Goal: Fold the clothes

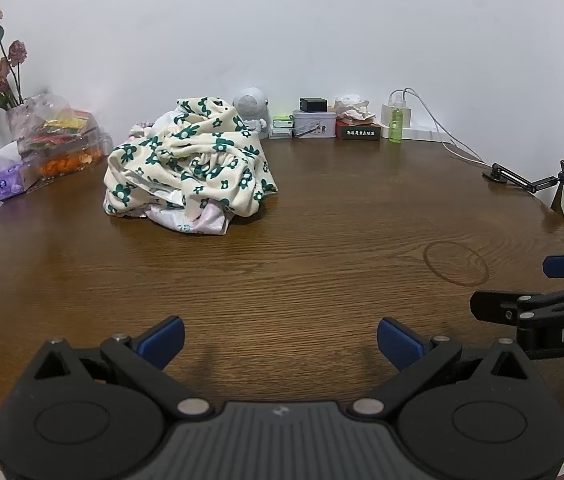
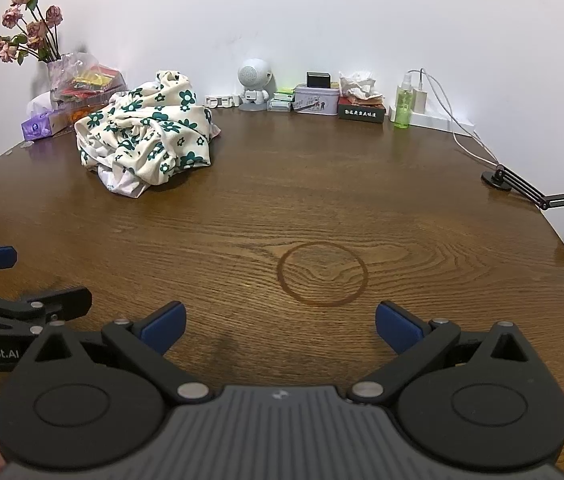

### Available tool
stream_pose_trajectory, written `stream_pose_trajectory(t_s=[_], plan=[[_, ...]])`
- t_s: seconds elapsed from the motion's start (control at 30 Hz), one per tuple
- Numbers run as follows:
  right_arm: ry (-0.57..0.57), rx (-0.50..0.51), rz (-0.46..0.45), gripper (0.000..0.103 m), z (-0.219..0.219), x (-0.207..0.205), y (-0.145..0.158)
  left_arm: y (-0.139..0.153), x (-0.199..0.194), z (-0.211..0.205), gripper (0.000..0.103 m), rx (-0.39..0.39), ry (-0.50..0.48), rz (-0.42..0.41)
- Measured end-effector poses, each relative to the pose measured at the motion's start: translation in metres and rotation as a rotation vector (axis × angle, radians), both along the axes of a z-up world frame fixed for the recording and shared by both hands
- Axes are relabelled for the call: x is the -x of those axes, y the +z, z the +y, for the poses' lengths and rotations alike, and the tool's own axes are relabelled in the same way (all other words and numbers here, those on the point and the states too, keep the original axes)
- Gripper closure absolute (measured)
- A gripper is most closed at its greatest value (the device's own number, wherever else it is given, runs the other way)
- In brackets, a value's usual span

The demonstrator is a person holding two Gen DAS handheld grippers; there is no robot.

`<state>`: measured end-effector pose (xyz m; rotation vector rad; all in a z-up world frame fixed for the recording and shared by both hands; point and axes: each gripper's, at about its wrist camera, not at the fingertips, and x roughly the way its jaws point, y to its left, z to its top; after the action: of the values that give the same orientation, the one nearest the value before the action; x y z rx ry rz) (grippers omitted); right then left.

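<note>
L gripper [image 1: 281,340] low over wooden table [image 1: 322,248], blue fingertips [image 1: 164,340] wide apart, nothing btwn them. Crumpled cream garment w/ green flowers [image 1: 190,164] ahead & slightly left, well apart, heaped on a white printed cloth [image 1: 194,220]. R gripper [image 1: 522,288] just to the right, also spread. Ring stain [image 1: 456,263] ahead-right, near it.
</note>
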<state>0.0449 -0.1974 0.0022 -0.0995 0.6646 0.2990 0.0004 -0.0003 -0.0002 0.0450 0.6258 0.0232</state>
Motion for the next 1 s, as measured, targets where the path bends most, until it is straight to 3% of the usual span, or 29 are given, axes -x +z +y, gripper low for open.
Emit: stream_pose_trajectory(t_s=[0.4, 1.0], plan=[[-0.007, -0.001, 0.003, 0.000, -0.002, -0.004, 0.000, -0.004, -0.006, -0.017, 0.000, 0.008, 0.022, 0.004], [-0.017, -0.010, 0.011, 0.000, -0.003, -0.008, -0.003, -0.009, -0.008, -0.006, 0.000, 0.023, 0.013, 0.017]])
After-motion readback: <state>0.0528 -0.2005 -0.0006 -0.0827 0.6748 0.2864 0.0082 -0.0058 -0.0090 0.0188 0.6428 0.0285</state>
